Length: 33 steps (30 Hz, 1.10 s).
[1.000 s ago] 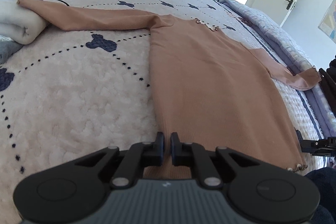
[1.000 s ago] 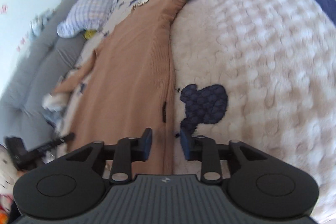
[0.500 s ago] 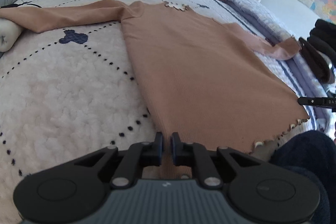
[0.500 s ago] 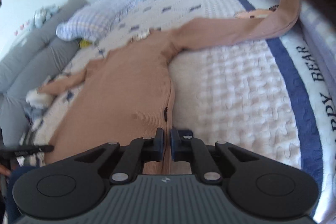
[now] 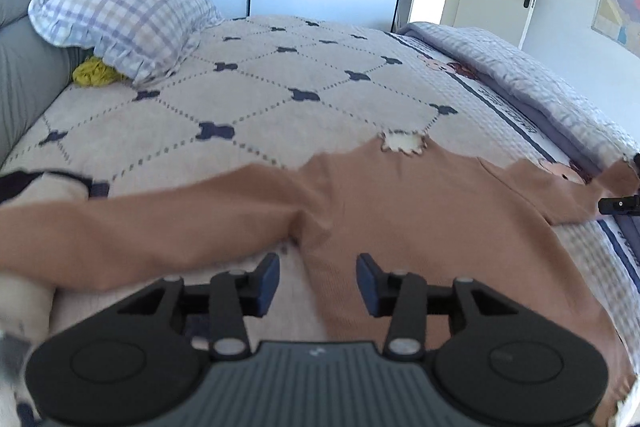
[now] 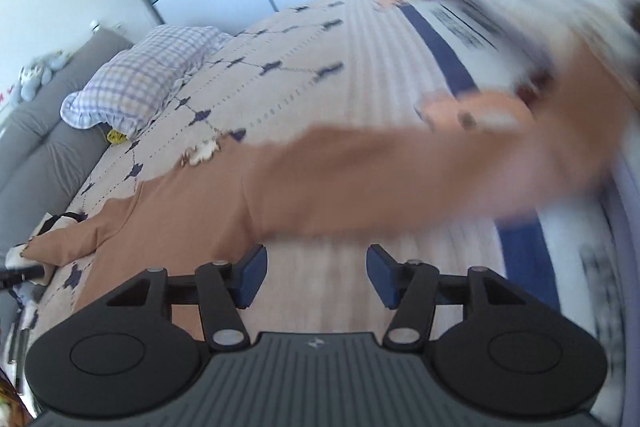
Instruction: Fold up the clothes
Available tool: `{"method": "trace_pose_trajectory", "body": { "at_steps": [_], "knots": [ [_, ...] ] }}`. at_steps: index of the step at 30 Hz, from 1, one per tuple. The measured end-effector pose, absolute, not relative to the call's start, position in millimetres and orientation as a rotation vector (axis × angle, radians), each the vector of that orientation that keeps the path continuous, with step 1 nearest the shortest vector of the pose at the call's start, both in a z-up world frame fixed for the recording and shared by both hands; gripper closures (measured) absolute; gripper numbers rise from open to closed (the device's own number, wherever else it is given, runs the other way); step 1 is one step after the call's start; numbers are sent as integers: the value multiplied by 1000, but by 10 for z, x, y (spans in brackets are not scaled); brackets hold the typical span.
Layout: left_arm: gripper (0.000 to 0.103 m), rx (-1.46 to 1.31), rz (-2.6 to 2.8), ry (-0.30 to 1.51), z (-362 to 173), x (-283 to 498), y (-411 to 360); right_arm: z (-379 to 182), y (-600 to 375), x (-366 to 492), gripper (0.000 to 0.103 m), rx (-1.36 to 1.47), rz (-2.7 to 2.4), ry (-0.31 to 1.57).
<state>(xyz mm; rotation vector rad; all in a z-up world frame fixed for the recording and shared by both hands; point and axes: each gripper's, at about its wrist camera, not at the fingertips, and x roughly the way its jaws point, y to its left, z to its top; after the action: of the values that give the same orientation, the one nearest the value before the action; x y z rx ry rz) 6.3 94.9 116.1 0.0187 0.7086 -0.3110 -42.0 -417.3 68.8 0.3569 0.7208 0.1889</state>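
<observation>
A brown long-sleeved garment (image 5: pixel 420 219) lies flat on the bed, its scalloped neckline (image 5: pixel 402 143) pointing away from me. My left gripper (image 5: pixel 318 283) hangs over the garment's left side below the armpit. Its jaws are opening; the side edge shows between them and the pads press on nothing. The left sleeve (image 5: pixel 140 223) runs out to the left. In the right wrist view the garment (image 6: pixel 192 219) lies on the left and its right sleeve (image 6: pixel 400 171) stretches right, blurred. My right gripper (image 6: pixel 316 275) is over bare bedspread just below that sleeve, its jaws opening with nothing between them.
The quilted bedspread (image 5: pixel 280 99) with dark bear shapes covers the bed. A checked pillow (image 5: pixel 128 19) and a yellow item (image 5: pixel 94 75) lie by the grey headboard (image 5: pixel 24 67). A folded pale quilt (image 5: pixel 520 67) runs along the right side. A white soft item (image 5: pixel 24 303) lies at the near left.
Both grippers were shut at the garment's lower edge; they have since travelled up towards the armpits and sleeves, and their jaws have opened. The right view is now motion-blurred.
</observation>
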Motion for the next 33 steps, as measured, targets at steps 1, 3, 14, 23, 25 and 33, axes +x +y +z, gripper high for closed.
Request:
{"method": "trace_pose_trajectory", "body": {
  "at_steps": [1,3,14,23,25,33],
  "knots": [
    [59,40,-317,695,1197,288,871,735,-4134,-187,45,319,208,718],
    [51,72,-343,679,1209,690,722,793,-4040,286,45,237,237,724],
    [47,156,-432,878,396,1772,270,208,-3418,1660,45,59,417,915],
    [93,227,-436,697,637,1654,129,457,-2919,1339,97,-361,313,677],
    [93,245,-410,653,680,1719,64,570,-2944,1436,97,-388,259,644],
    [72,251,-247,695,437,2043,-129,167,-2775,1937,95,-494,120,734]
  ]
}}
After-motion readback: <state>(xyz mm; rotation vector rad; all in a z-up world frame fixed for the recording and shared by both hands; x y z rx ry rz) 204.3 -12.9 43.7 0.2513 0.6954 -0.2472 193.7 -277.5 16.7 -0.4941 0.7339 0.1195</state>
